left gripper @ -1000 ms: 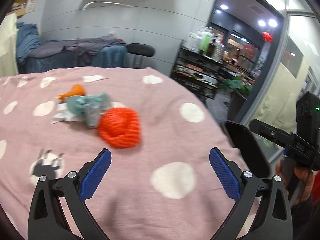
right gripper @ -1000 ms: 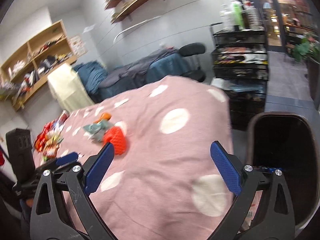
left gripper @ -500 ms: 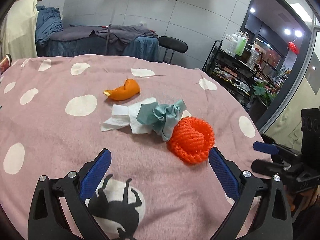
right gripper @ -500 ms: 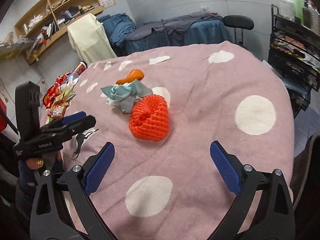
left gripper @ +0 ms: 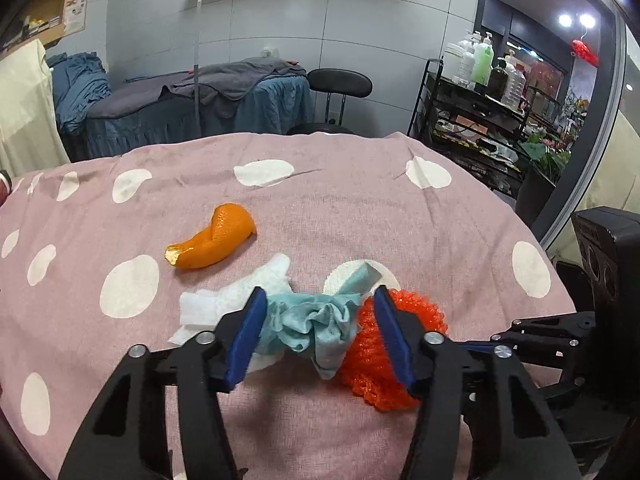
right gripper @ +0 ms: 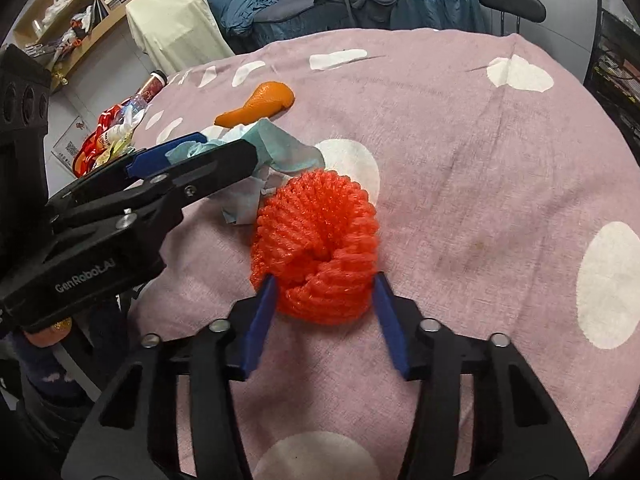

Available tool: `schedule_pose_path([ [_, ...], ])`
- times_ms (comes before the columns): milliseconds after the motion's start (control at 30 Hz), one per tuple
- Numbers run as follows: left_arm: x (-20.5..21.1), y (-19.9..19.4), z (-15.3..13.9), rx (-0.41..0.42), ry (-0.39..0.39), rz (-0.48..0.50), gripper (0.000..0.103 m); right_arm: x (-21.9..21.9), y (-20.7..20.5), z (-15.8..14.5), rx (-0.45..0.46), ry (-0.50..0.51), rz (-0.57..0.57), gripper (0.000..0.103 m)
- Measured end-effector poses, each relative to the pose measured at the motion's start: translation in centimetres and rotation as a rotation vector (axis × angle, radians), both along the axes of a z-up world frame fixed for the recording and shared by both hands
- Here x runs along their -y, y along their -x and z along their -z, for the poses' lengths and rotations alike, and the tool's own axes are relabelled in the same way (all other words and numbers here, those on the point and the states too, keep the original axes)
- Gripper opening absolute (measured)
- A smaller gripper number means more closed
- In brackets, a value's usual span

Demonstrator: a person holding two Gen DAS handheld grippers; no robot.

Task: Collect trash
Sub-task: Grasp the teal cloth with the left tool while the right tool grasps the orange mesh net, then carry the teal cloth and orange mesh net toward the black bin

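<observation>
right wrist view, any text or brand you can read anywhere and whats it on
"GenRoboLAI", as far as it reads, in pale letters on the black body of the left gripper; the last letters are unclear.
Poster on the wall with a QR-like square: too small to read.
Snack wrappers and bottle at the table edge: print too blurred to read.
</observation>
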State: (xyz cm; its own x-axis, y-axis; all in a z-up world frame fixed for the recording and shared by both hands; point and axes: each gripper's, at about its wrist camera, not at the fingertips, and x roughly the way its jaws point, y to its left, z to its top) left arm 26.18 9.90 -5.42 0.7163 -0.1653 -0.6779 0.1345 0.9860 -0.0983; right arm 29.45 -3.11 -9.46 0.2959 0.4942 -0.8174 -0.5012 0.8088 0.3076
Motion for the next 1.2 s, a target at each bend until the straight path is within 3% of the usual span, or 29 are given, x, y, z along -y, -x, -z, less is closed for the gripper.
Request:
schedule_pose_path([
  [67,-0.1,0.3,0.2,0.001,-0.008,0.004,0.033,0.1,0.1,-0.1,0.013,-0.008,0.006,0.020],
  [167,-0.3,1.1,-0.4,0.022,0.003,0.004,0.028,0.7,0.4,-0.7,0.046,-0.039,0.028,0.015],
  [533,-2.0,6.8,-3.3,0.113,0.119,-0.037,0.027,4.6,3.3,-4.1,0.175,-0.085,0.098,0.014],
  [1200,0.8,11.3,-2.7,0.111,0.212,-0.009,0.027,13.1,9.3,-6.1,0.259,-0.213,0.218,0.014],
])
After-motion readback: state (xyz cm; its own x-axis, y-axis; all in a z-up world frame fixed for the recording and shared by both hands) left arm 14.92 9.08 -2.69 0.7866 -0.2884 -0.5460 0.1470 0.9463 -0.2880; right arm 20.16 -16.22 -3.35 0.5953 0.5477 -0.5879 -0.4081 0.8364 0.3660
